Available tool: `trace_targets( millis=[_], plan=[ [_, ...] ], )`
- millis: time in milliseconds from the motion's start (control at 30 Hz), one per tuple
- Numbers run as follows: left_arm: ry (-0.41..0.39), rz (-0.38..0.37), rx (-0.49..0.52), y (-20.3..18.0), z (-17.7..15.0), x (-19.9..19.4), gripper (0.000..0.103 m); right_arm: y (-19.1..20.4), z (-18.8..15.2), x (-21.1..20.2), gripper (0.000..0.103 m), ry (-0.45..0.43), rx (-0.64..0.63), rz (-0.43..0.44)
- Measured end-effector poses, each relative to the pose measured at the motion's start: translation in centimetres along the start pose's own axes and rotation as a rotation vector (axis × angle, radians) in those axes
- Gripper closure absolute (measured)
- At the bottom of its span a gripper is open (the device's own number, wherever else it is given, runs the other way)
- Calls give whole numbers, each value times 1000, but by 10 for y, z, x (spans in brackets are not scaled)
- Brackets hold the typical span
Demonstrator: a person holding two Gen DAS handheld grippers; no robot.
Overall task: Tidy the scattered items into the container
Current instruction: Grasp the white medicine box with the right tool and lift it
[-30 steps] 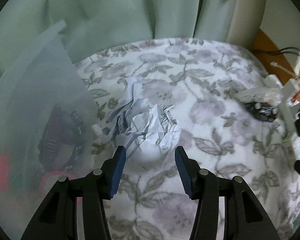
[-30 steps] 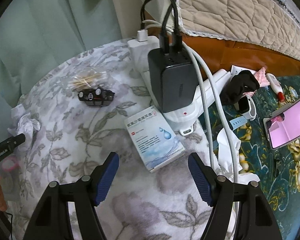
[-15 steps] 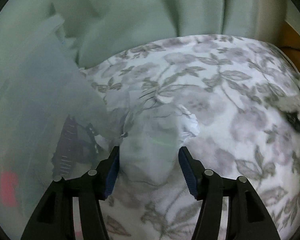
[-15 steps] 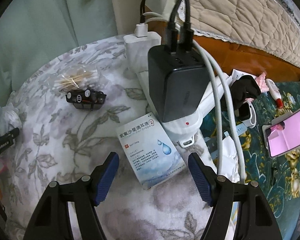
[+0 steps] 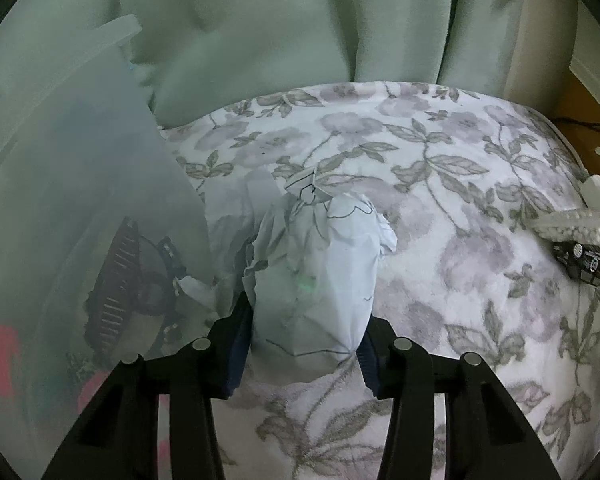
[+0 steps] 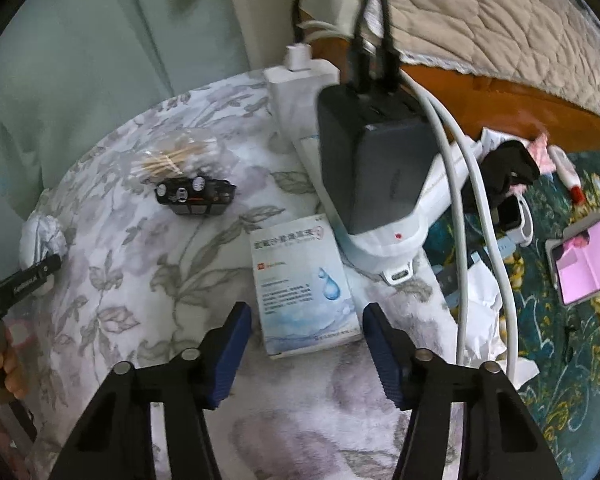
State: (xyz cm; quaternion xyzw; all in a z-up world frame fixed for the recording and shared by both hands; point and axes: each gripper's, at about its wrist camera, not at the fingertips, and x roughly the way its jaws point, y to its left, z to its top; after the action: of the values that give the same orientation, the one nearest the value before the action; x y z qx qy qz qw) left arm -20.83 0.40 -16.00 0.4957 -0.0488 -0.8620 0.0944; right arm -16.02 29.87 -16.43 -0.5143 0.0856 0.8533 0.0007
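Observation:
A crumpled white paper ball (image 5: 316,264) lies on the flowered cloth (image 5: 460,184), right beside the translucent plastic container (image 5: 60,200). My left gripper (image 5: 304,336) is closing on it, and both blue pads press its sides. In the right wrist view, a blue-and-white medicine box (image 6: 300,280) lies flat on the cloth. My right gripper (image 6: 308,332) straddles its near end. Its jaws are closing, with a small gap left on each side of the box. The paper ball (image 6: 42,236) and the left gripper's finger (image 6: 20,284) show at that view's left edge.
A small black electronic part (image 6: 196,196) and a bag of cotton swabs (image 6: 172,160) lie further back. A white power strip (image 6: 300,92) carries a black charger (image 6: 372,168) and cables. A phone (image 6: 588,260) lies at the right. Green curtains (image 5: 260,40) hang behind.
The left gripper moved in over the paper ball and its pads closed onto it. The right gripper's jaws narrowed around the medicine box, which now sits nearer the fingertips.

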Motion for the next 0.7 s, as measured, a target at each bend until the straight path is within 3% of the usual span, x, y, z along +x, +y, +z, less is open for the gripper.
trace_targets(
  millis=[267,700],
  plan=[
    [3,-13,-19,1,-4,-6,55,-4,-2,0,50,1,32,19],
    [-29,-111,-16,-10,-17,-45,55,4,-7,-20,51,-28,33,66]
  ],
)
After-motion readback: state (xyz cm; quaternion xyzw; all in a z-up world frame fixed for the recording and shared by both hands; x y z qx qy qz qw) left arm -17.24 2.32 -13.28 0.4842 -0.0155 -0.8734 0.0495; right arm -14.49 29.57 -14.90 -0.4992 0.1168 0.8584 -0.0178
